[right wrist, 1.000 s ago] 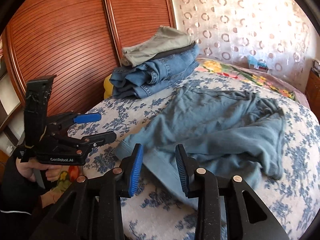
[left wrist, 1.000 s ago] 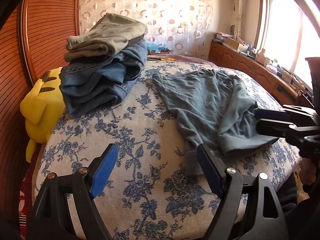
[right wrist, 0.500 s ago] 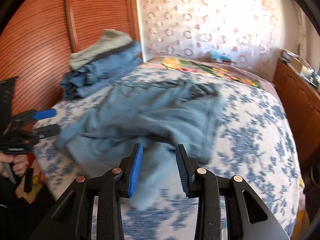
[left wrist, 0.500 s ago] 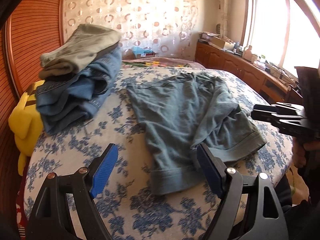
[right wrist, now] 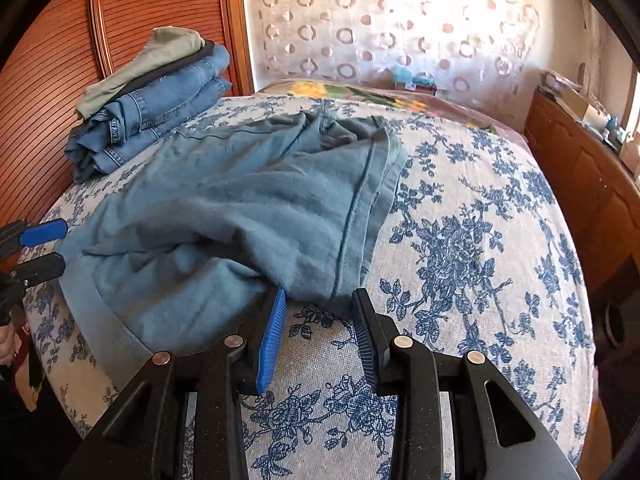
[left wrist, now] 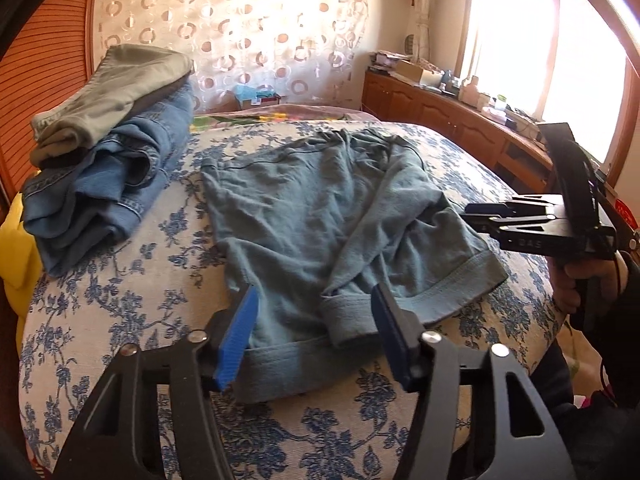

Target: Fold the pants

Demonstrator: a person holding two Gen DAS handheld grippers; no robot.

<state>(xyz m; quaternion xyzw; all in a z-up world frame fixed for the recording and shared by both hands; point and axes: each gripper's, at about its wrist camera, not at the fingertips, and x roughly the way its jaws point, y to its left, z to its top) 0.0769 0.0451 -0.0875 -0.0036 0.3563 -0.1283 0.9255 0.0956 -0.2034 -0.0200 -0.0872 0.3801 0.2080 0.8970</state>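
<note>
Teal-blue soft pants (left wrist: 320, 220) lie spread and rumpled on the flower-print bed, one leg crossed over the other, cuffs toward me. They also show in the right wrist view (right wrist: 248, 208). My left gripper (left wrist: 314, 340) is open, low over the near cuffs, one finger on each side of them. My right gripper (right wrist: 318, 332) is open and empty, just short of the pants' right folded edge; it also shows from the side in the left wrist view (left wrist: 476, 216). The left gripper's tips (right wrist: 40, 248) show at the left edge of the right wrist view.
A stack of folded jeans with an olive garment on top (left wrist: 108, 148) sits at the bed's far left, also in the right wrist view (right wrist: 148, 100). A yellow plush (left wrist: 16, 256) lies beside the bed. Wooden wardrobe (right wrist: 60, 52) at left, wooden cabinets (left wrist: 460, 128) at right.
My left gripper has swung right and forward until its open fingers straddle the cuffs. My right gripper has moved along the bed to the pants' right edge. Both stayed open.
</note>
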